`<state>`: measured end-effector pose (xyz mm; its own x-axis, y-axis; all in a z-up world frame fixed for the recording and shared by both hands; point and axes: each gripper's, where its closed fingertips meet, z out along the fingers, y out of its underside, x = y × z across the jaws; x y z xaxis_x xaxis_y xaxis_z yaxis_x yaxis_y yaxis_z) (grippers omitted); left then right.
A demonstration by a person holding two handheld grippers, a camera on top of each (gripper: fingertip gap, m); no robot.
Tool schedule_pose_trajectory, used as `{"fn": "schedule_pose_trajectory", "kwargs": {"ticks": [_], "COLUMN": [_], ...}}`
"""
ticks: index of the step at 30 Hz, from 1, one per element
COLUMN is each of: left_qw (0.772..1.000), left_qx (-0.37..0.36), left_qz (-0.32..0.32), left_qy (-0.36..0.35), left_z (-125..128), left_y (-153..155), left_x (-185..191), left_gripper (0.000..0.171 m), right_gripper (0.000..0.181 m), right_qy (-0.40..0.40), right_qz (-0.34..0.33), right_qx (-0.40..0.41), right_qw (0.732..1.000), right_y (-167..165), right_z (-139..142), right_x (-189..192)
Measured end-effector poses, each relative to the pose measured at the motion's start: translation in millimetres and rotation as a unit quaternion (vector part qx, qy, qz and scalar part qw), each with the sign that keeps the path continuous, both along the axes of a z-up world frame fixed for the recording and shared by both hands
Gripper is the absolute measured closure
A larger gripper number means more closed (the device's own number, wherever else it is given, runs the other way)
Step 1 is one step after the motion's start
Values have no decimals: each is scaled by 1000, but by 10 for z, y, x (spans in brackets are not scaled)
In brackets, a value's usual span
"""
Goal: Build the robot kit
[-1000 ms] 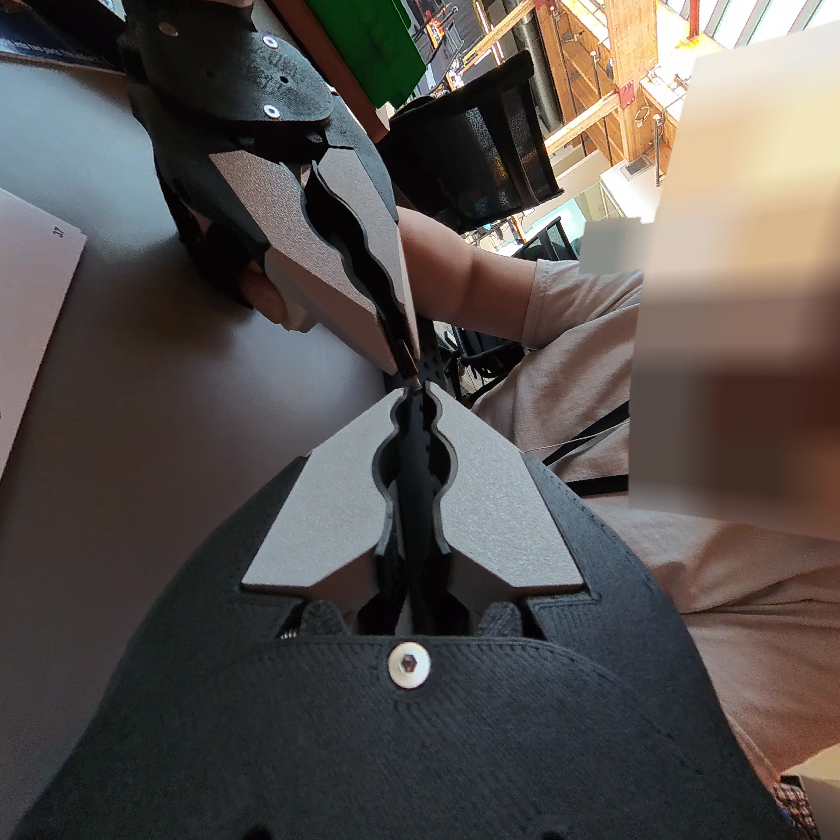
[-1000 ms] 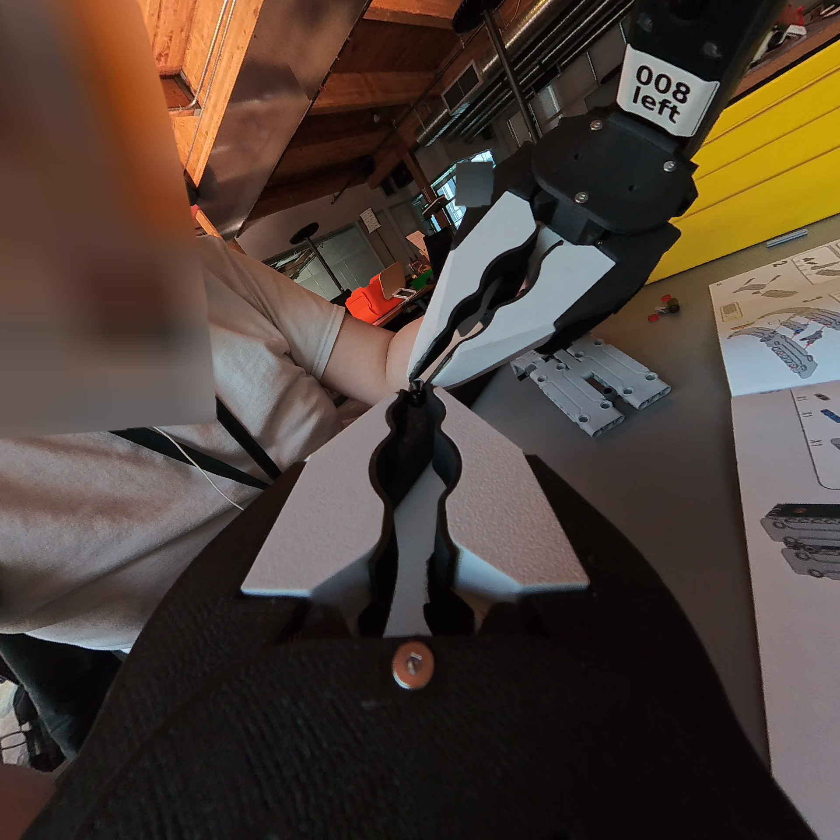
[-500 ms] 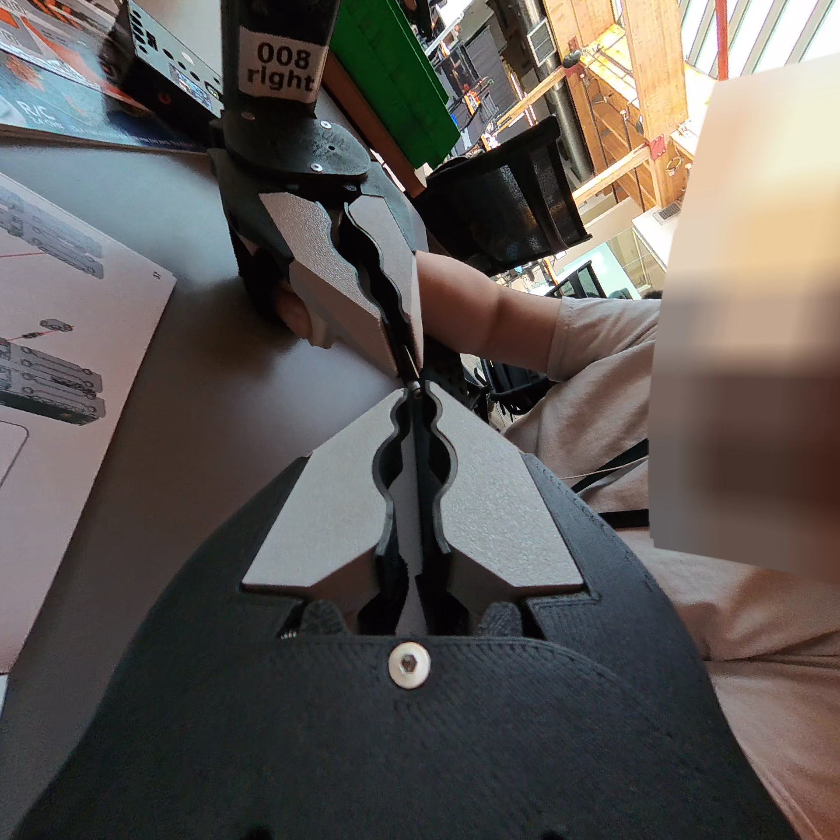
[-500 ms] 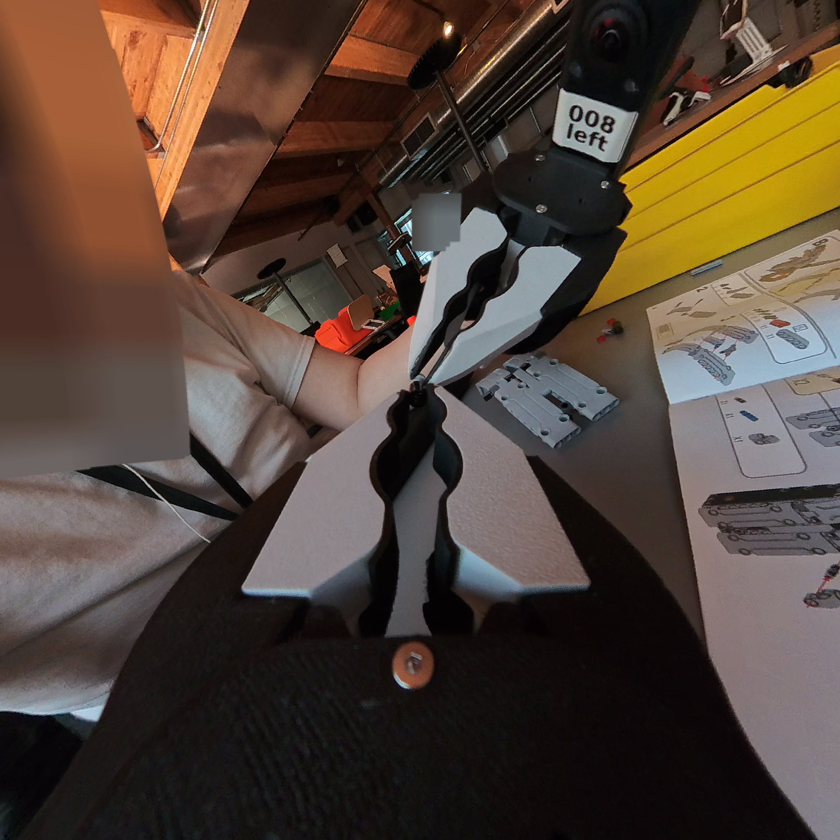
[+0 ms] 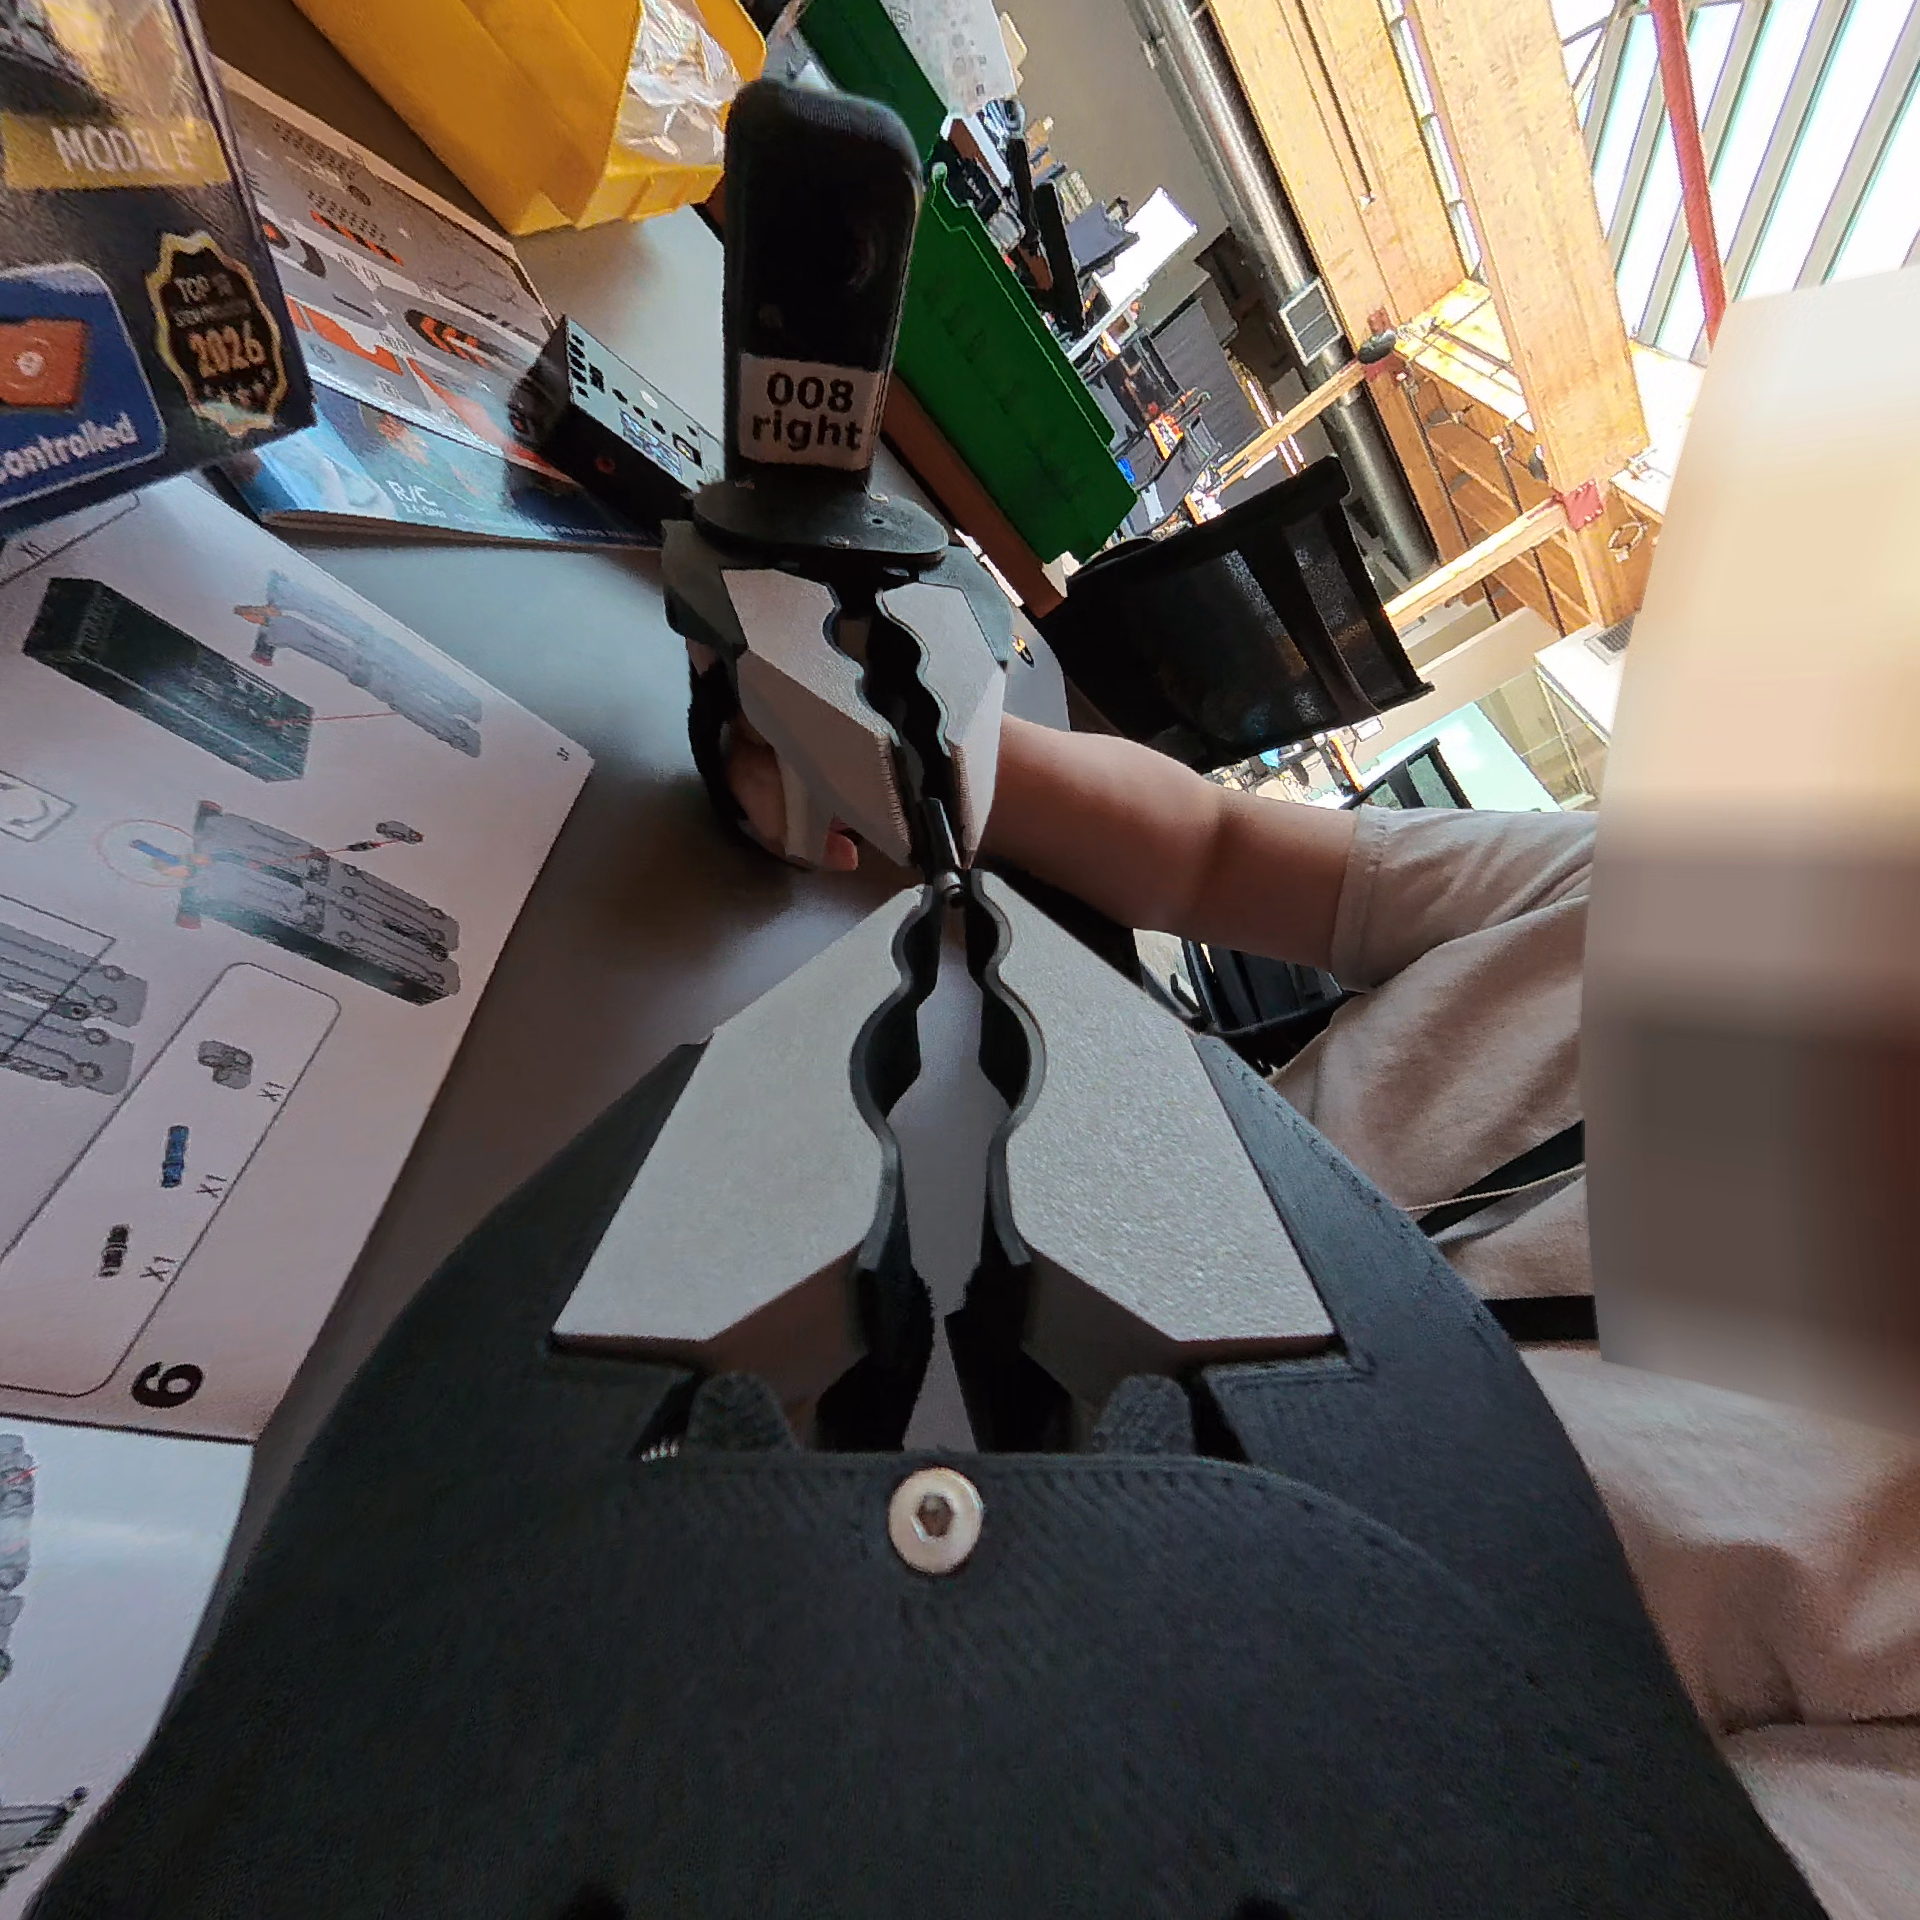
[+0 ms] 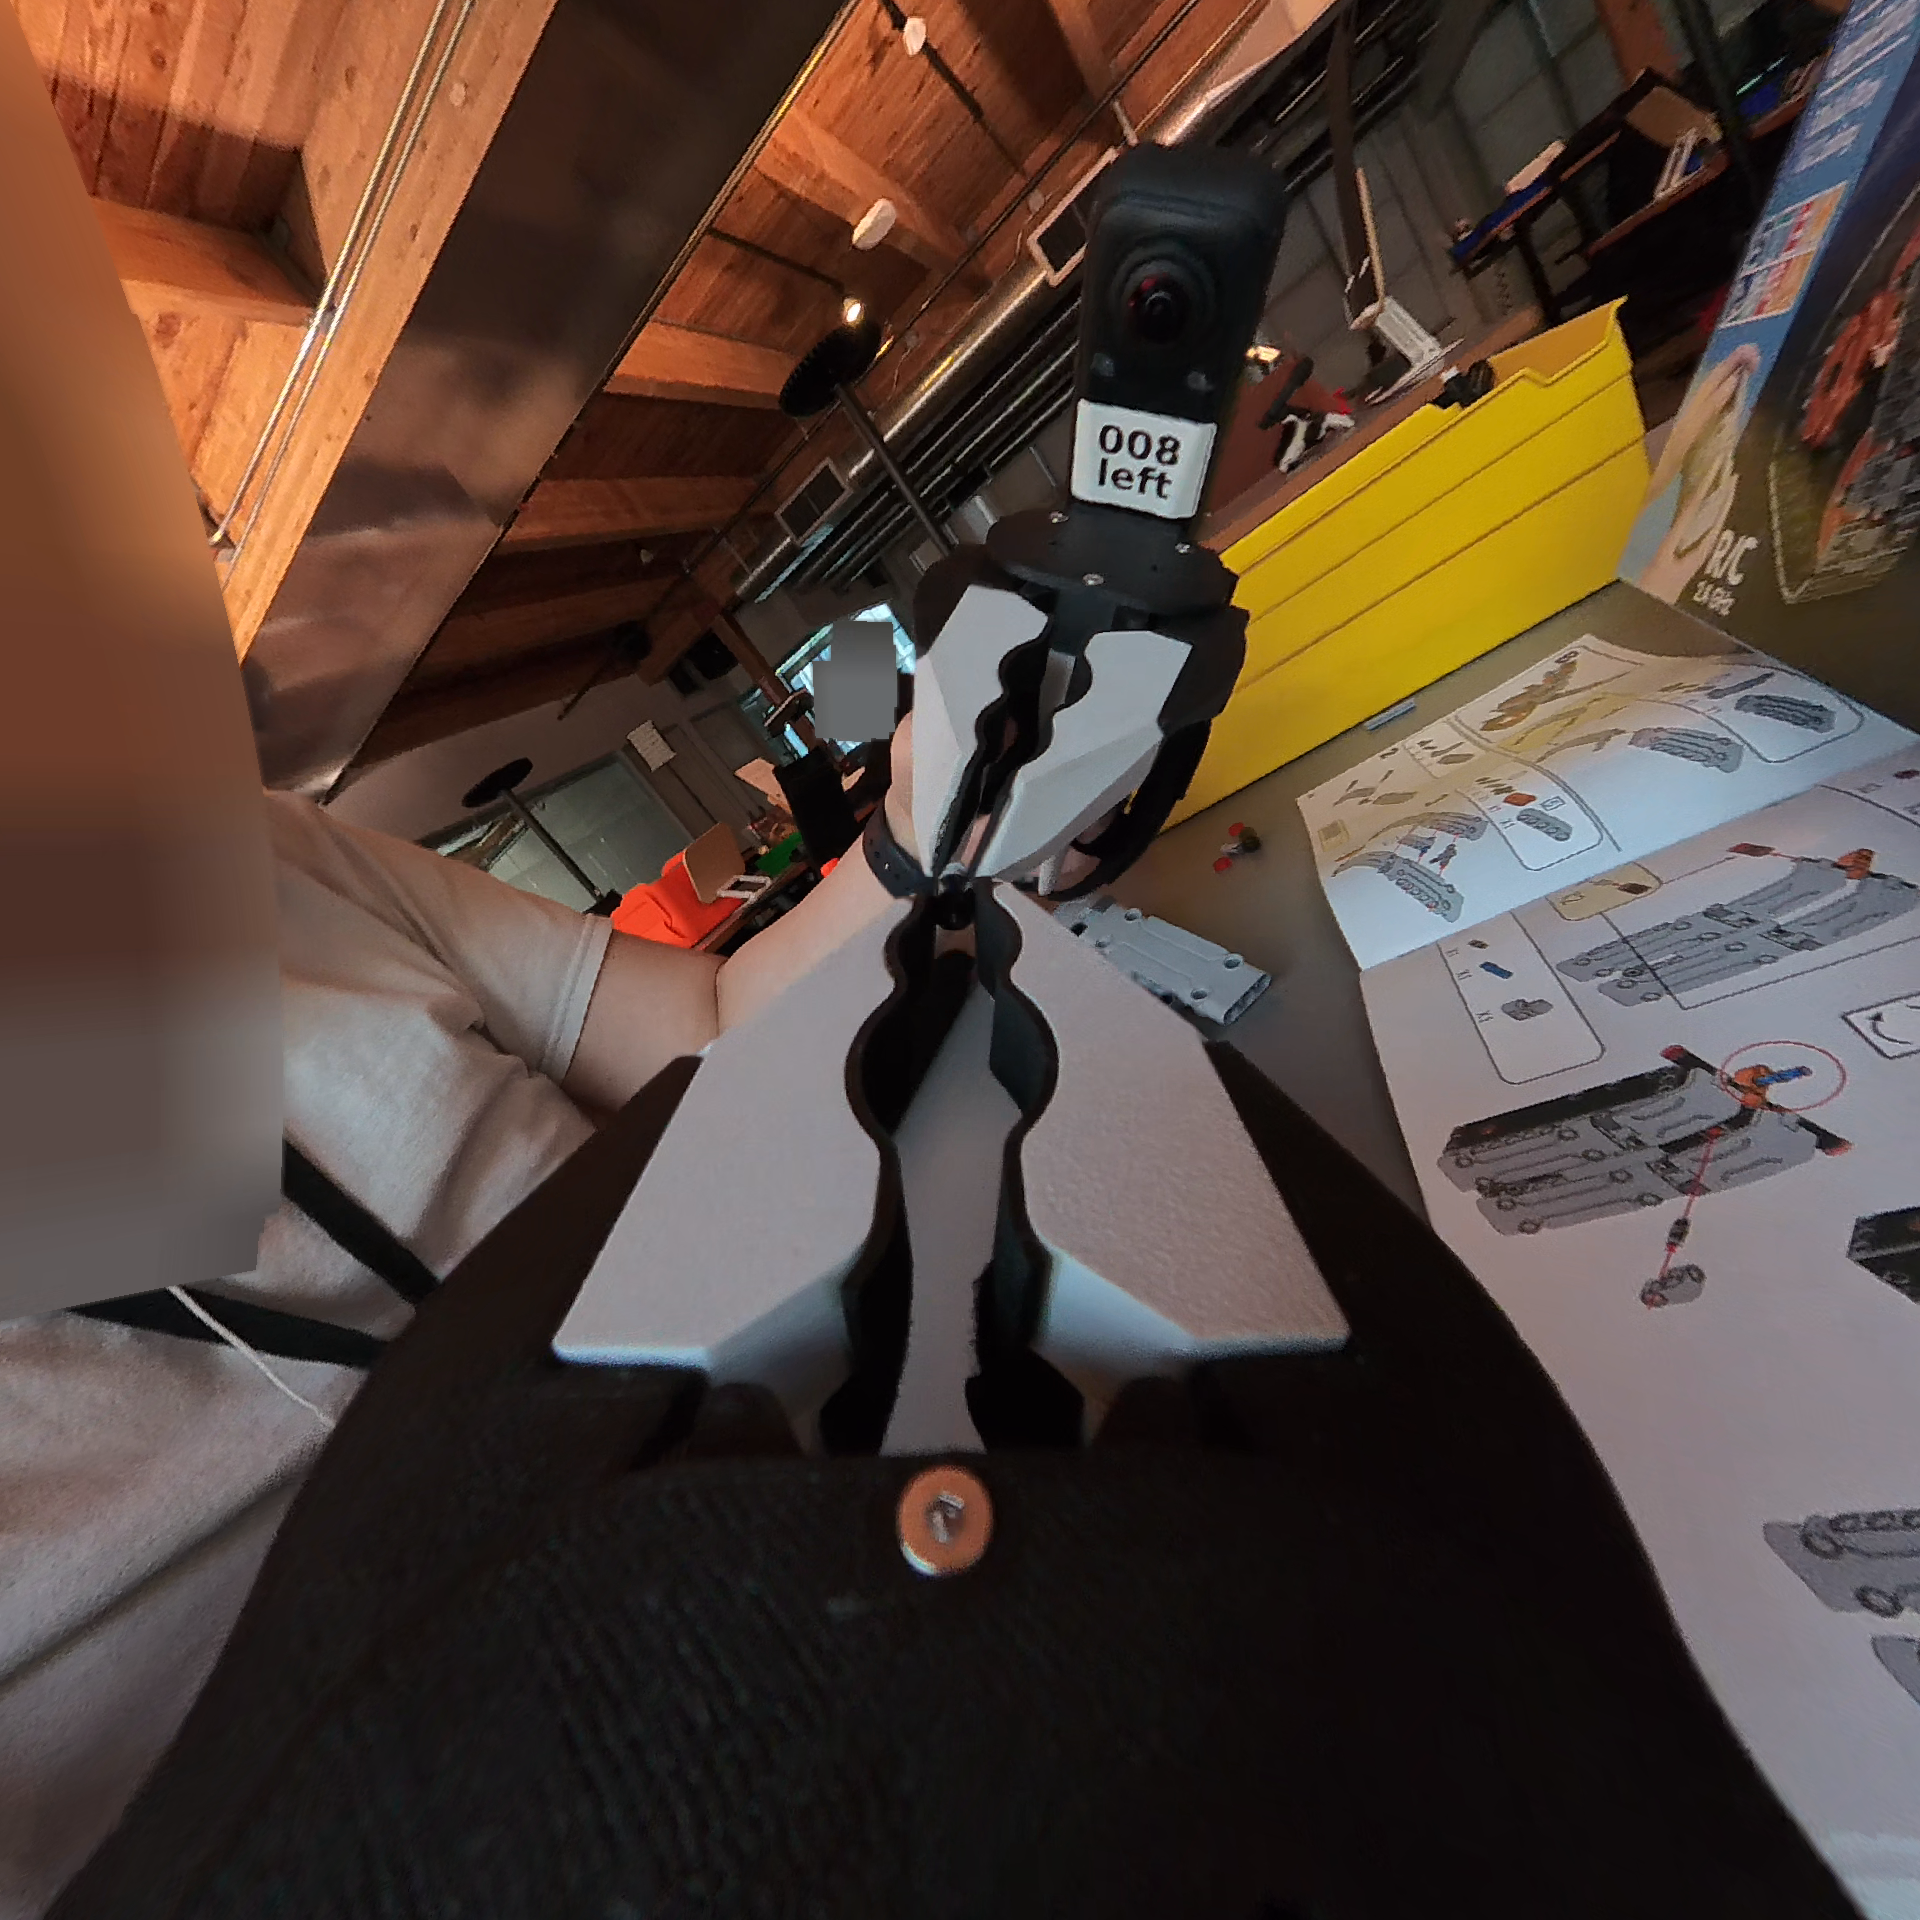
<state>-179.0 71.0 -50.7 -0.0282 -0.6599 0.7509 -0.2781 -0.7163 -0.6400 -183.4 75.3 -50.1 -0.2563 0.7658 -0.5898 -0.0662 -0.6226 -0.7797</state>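
My two grippers meet tip to tip above the grey table [image 5: 582, 644]. A small black pin [image 5: 943, 844] sits between the two pairs of fingertips. In the left wrist view my left gripper [image 5: 948, 896] is shut around the pin's near end, and the right gripper [image 5: 933, 821] pinches the far end. In the right wrist view my right gripper [image 6: 951, 906] is shut on the dark pin [image 6: 951, 914], with the left gripper [image 6: 951, 871] closed just beyond it. A person's hands hold both grippers.
An open instruction booklet [image 5: 260, 935] [image 6: 1662, 1039] lies on the table. A grey beam assembly [image 6: 1174, 961] and small red parts [image 6: 1236, 840] lie behind the grippers. A yellow bin [image 6: 1434, 540], a printed box [image 5: 114, 270], a green bin [image 5: 997, 353] and a small black box [image 5: 623, 416] stand farther back. Less than 4 cm separates the two grippers' tips.
Both grippers stay tip to tip on the pin. Both views have swung, so each now shows the other gripper smaller, with its camera, and more of the table and booklet.
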Motion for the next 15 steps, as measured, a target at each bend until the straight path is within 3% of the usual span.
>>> {"fn": "schedule_pose_trajectory", "kwargs": {"ticks": [5, 15], "left_qw": [999, 999], "left_qx": [11, -26], "left_qz": [28, 1], "left_qy": [-11, -25], "left_z": [27, 19], "left_y": [94, 24], "left_x": [1, 16], "left_gripper": [170, 170], "right_gripper": [176, 176], "right_qy": [31, 17], "right_qz": [-50, -20], "right_qx": [-44, -27], "right_qw": [997, 999], "right_y": [147, 77], "right_z": [67, 38], "right_x": [-22, -1]}}
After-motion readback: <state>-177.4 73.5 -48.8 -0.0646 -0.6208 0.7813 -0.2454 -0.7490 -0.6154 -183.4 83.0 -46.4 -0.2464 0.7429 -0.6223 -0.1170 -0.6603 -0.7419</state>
